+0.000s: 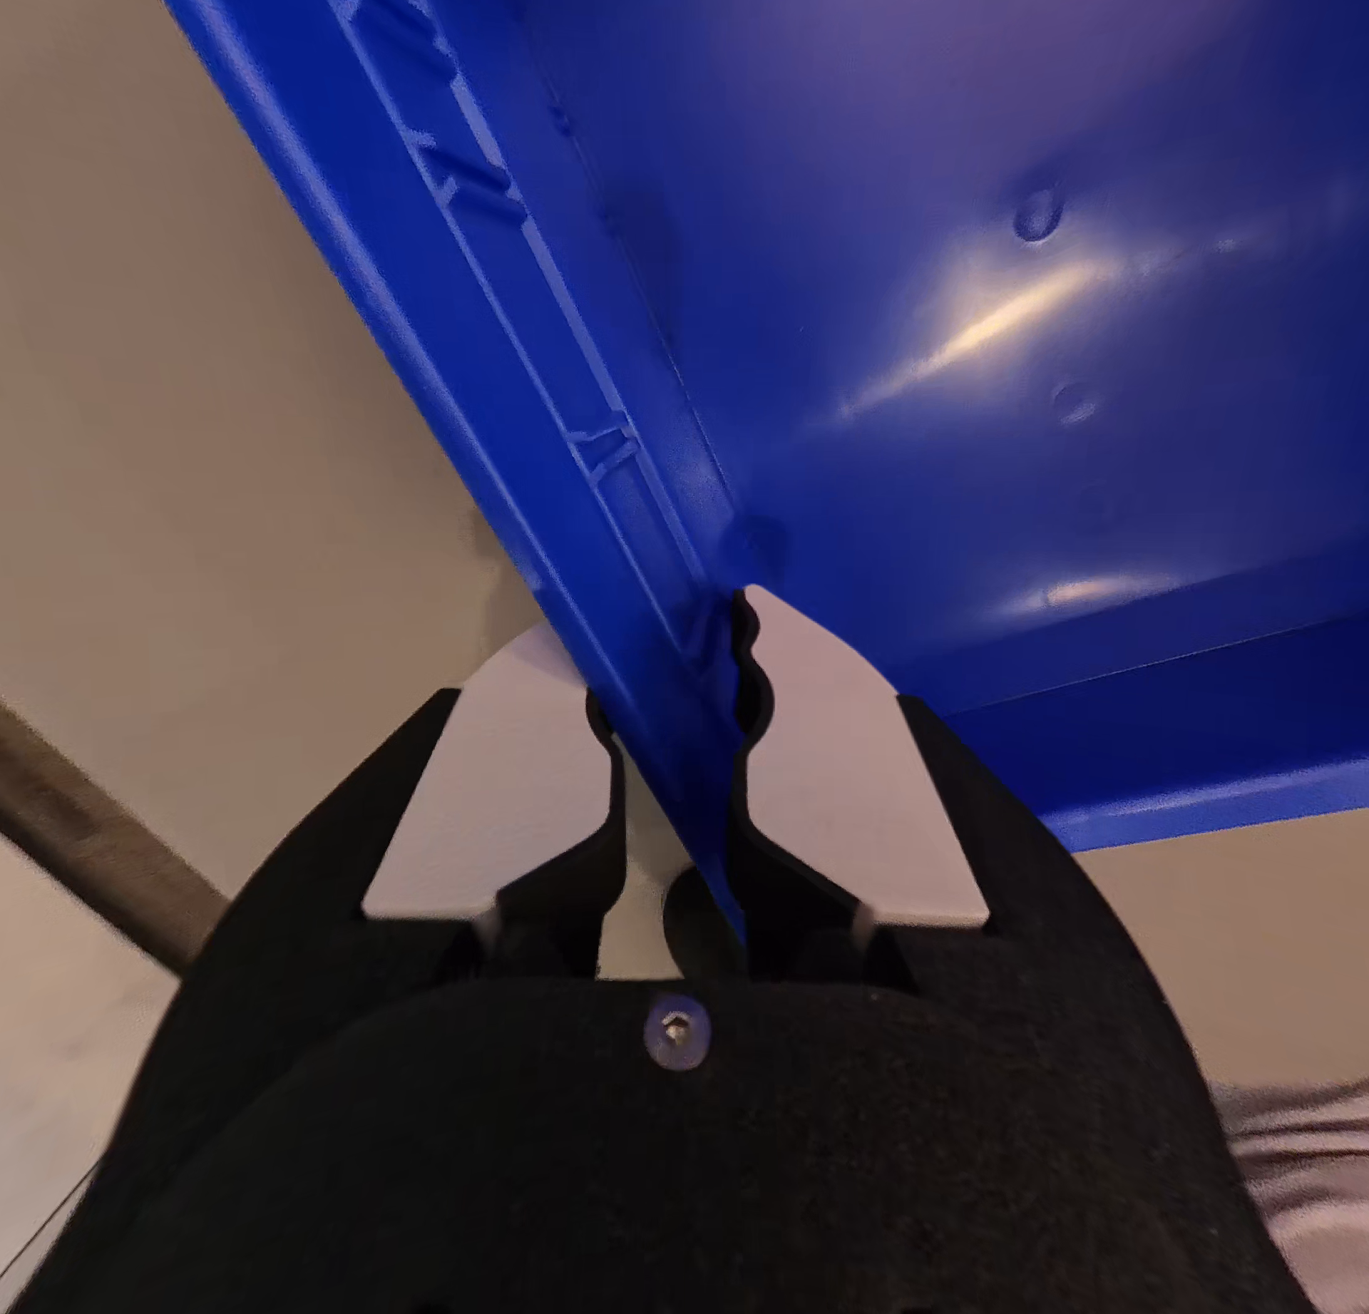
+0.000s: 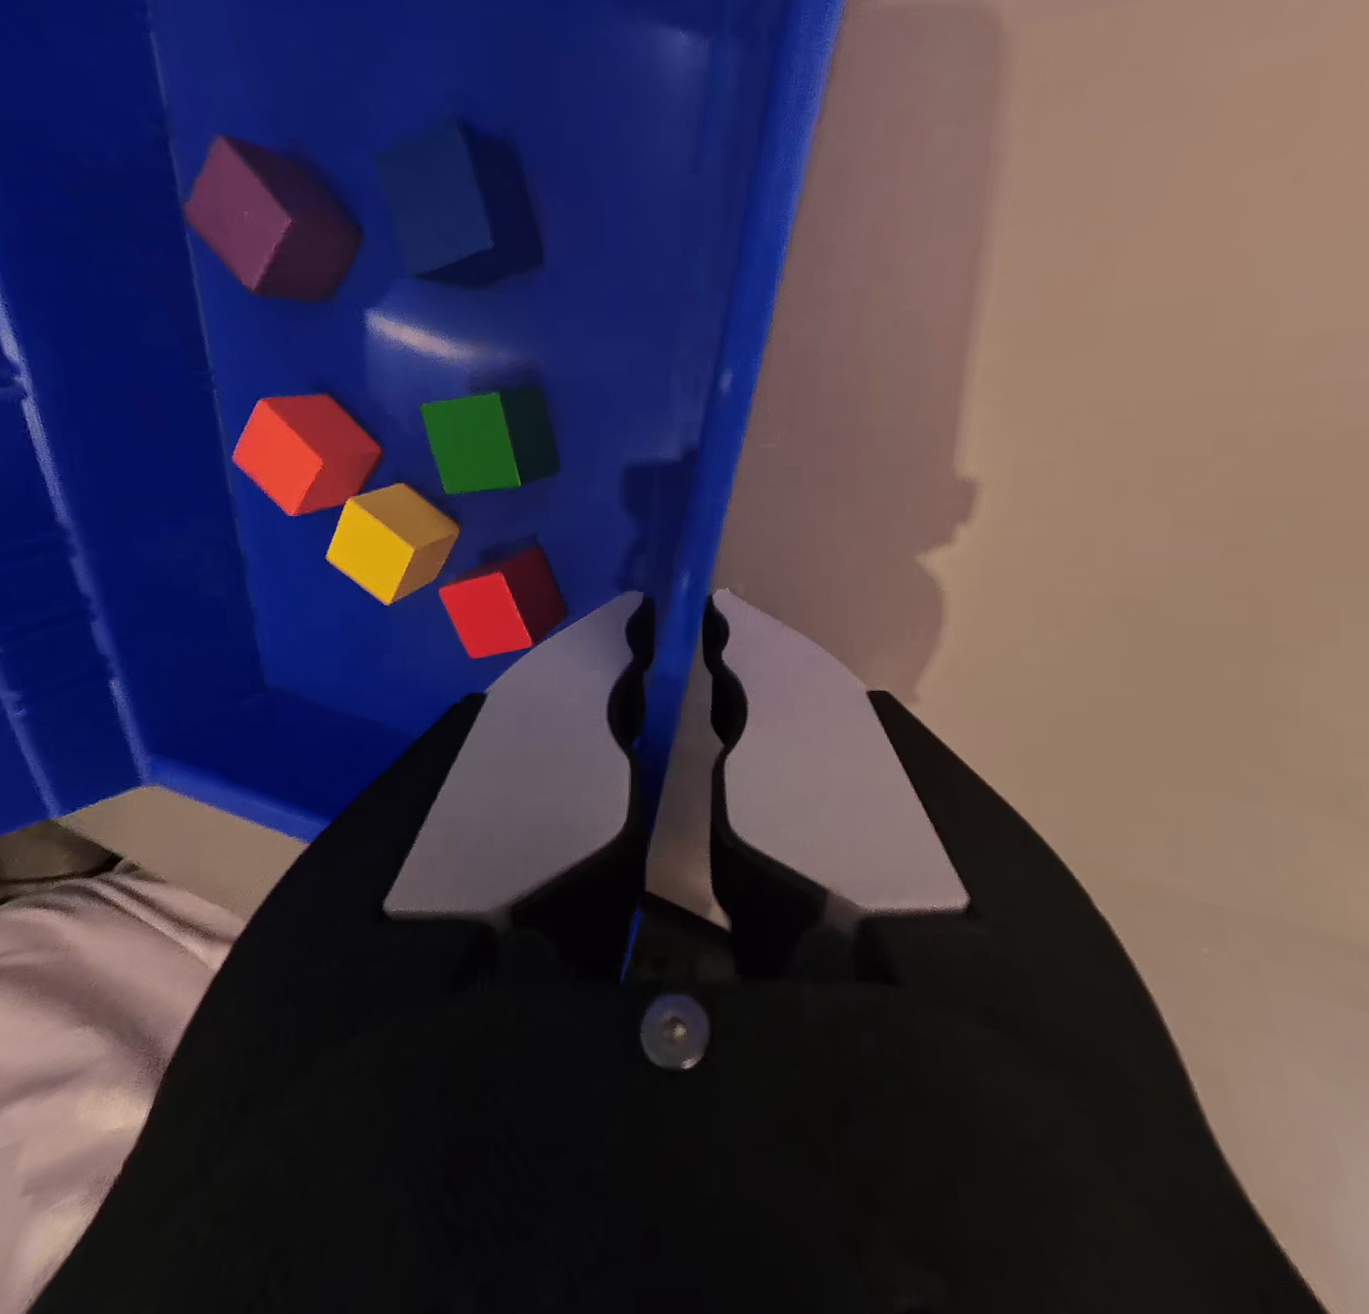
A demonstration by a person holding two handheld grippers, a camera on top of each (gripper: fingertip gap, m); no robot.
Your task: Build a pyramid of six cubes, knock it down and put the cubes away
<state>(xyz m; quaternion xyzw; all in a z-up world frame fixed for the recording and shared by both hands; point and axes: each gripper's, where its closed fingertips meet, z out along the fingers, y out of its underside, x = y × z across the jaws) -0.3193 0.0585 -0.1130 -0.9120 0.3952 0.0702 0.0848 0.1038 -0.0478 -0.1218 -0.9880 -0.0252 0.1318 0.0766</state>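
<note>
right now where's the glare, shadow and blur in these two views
Left wrist view: bright streaks of glare on the glossy blue plastic bin; the tan surface and dark strip at the left edge are smeared. Right wrist view: a gripper-shaped shadow falls on the beige tabletop beside the bin wall; the six coloured wooden cubes look fairly sharp, while the pale cloth at lower left is blurred.

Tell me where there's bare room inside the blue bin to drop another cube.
In the blue bin, the floor is bare between the purple cube and the far wall. It is crowded where the orange cube, yellow cube, red cube and green cube cluster.
</note>
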